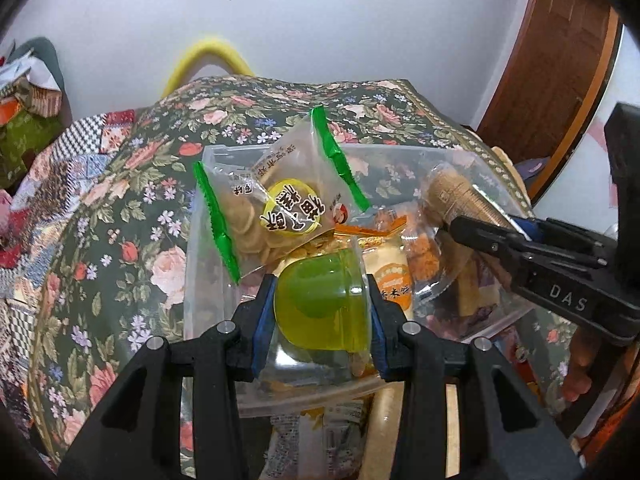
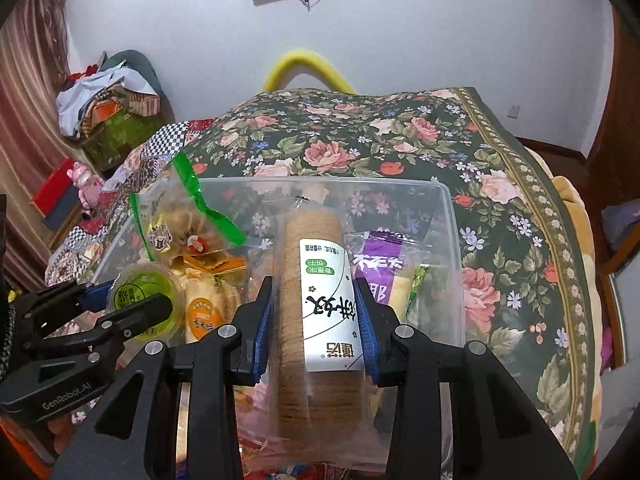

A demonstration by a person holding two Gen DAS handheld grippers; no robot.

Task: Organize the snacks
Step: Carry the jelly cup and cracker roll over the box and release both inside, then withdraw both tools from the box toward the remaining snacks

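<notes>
My left gripper (image 1: 322, 316) is shut on a green jelly cup (image 1: 320, 304) and holds it over a clear plastic box (image 1: 208, 156). My right gripper (image 2: 316, 320) is shut on a long roll of biscuits (image 2: 312, 280) in clear wrap with a white label, over the same box (image 2: 452, 208). In the box lie a green-edged biscuit bag (image 1: 276, 196), an orange-labelled cake pack (image 2: 208, 300) and a purple packet (image 2: 380, 264). The right gripper with the biscuit roll (image 1: 452, 196) shows at the right of the left wrist view. The left gripper with the jelly cup (image 2: 140, 292) shows at the left of the right wrist view.
The box rests on a floral cloth (image 2: 400, 140) over a bed or table. A yellow curved tube (image 2: 304, 64) stands behind it against the white wall. A pile of clothes and boxes (image 2: 108, 100) sits at the far left. A wooden door (image 1: 560, 60) is at the right.
</notes>
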